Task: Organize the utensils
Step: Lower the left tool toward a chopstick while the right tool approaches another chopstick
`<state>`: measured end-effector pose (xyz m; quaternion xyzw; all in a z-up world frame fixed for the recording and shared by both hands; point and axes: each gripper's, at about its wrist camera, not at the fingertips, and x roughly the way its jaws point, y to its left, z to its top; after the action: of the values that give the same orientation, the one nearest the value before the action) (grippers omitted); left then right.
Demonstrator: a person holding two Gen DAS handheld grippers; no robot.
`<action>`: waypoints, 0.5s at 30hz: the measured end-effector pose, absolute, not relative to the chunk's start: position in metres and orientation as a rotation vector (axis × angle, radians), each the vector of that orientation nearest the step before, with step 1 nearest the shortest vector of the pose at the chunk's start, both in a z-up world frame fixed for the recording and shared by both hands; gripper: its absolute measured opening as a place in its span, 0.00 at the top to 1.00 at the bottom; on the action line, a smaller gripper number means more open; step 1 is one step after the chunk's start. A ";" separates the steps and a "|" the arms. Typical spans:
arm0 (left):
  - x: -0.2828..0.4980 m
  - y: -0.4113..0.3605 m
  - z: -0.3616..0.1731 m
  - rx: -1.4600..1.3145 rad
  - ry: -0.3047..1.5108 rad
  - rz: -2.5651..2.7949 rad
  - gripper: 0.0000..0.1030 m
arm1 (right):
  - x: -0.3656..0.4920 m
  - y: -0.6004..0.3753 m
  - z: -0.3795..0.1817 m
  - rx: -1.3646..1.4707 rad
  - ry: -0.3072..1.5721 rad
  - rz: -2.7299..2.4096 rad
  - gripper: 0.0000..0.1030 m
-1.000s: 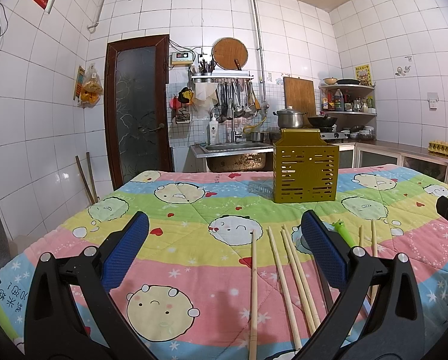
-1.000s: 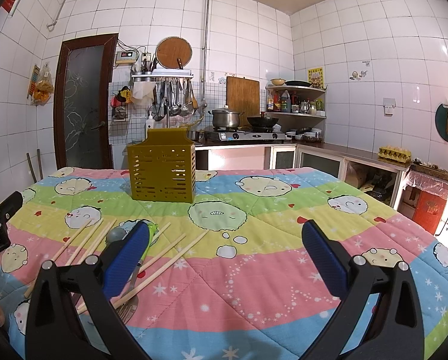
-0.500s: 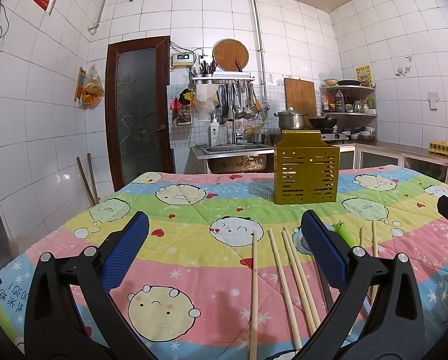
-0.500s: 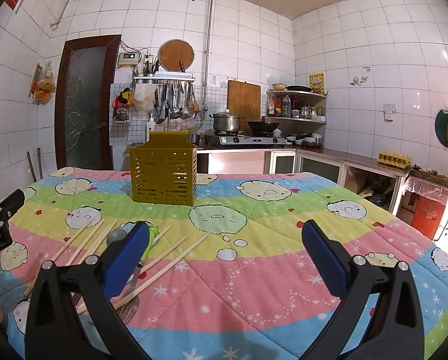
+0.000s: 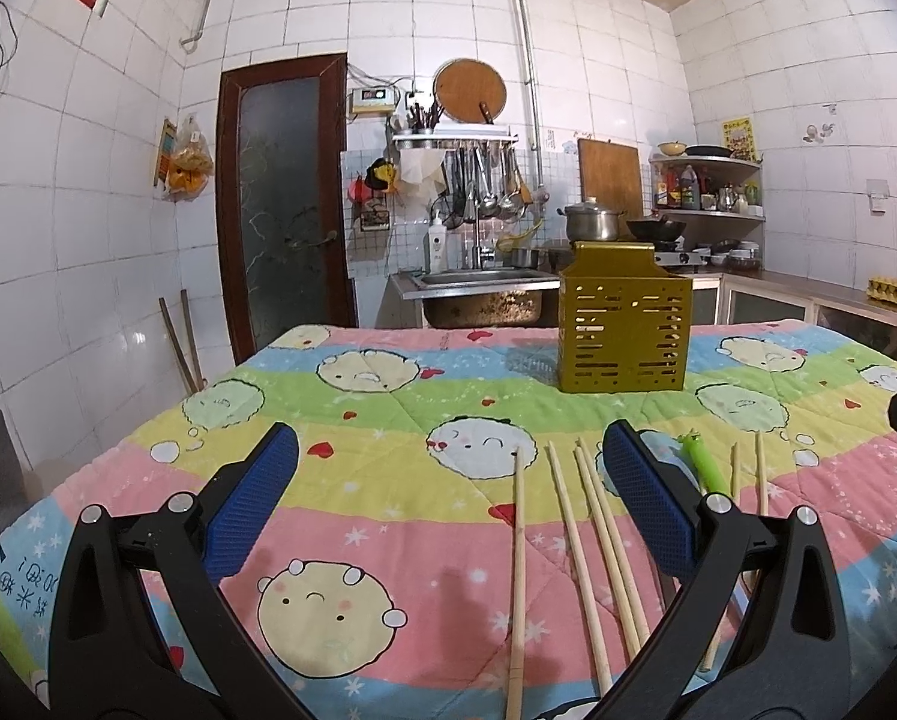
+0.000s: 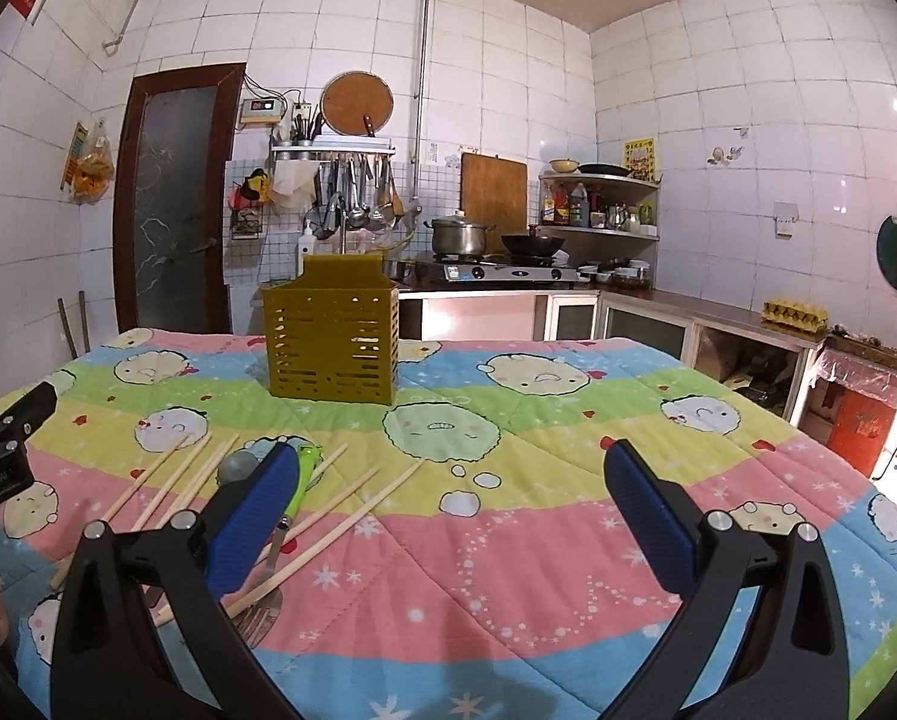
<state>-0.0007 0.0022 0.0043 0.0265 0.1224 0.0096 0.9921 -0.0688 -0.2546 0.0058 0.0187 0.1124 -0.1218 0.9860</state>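
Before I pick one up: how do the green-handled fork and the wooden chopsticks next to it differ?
The fork has a bright green handle and a metal tined head; the chopsticks are plain pale wood, straight sticks. There is one fork; the chopsticks are several, scattered at different angles. The left finger of the right gripper partly hides the fork; most chopsticks show fully. Both lie flat on the quilt, outside the yellow holder.

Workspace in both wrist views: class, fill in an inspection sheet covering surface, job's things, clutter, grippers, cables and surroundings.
Surface: table under a striped cartoon-print quilt.
Job's things: mustard-yellow slotted plastic utensil holder upright at the far side; loose wooden chopsticks and a green-handled metal fork lying flat nearer.
Clutter: nothing seen.
Grippers: left gripper and right gripper both open, holding nothing.
Cables: wires above the wall meter.
Surroundings: tiled kitchen, brown door, sink, steel pot.
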 end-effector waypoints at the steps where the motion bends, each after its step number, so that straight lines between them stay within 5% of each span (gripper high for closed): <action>1: 0.000 0.003 0.004 0.050 0.251 0.019 0.05 | -0.070 -0.254 0.006 0.034 0.219 -0.251 0.04; 15: 0.041 -0.001 -0.010 0.054 0.486 -0.083 0.05 | -0.035 -0.252 -0.001 -0.001 0.397 -0.285 0.04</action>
<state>0.0407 -0.0012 -0.0095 0.0267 0.2405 -0.0411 0.9694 -0.0353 -0.2520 -0.0011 -0.0007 0.1964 -0.1409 0.9704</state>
